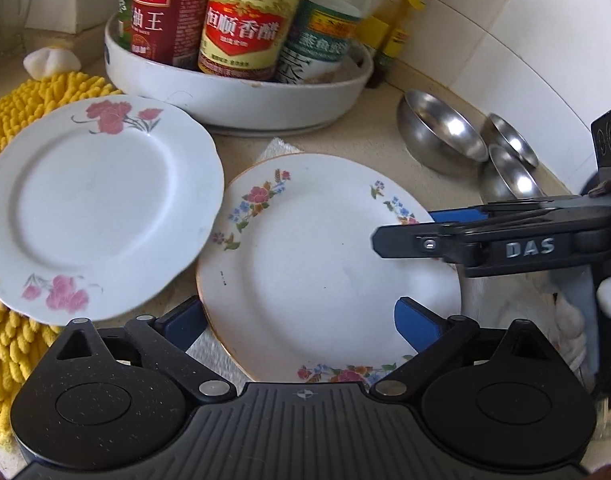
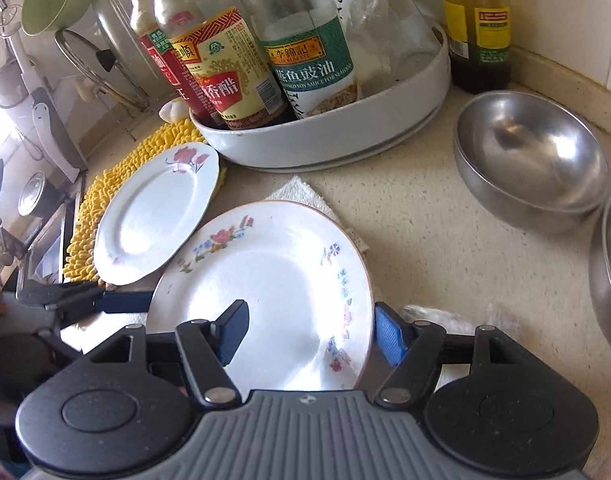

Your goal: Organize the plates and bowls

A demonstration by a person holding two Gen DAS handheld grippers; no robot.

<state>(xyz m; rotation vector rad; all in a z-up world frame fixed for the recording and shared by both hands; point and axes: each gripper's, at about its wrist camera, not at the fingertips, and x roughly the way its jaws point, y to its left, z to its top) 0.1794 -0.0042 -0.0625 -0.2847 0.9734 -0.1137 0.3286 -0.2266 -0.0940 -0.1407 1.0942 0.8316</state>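
Two plates [image 1: 101, 200], three steel bowls [image 1: 441, 132], five bottles [image 1: 241, 20].

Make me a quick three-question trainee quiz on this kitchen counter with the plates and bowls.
1. True or false: the pink-flowered plate overlaps the rim of the gold-rimmed plate.
2. What holds the sauce bottles? A) white round dish B) steel bowl C) yellow mat
3. What are the bowls made of?

Key:
1. True; its edge lies over the other's rim.
2. A, the white dish.
3. Shiny metal, probably steel.
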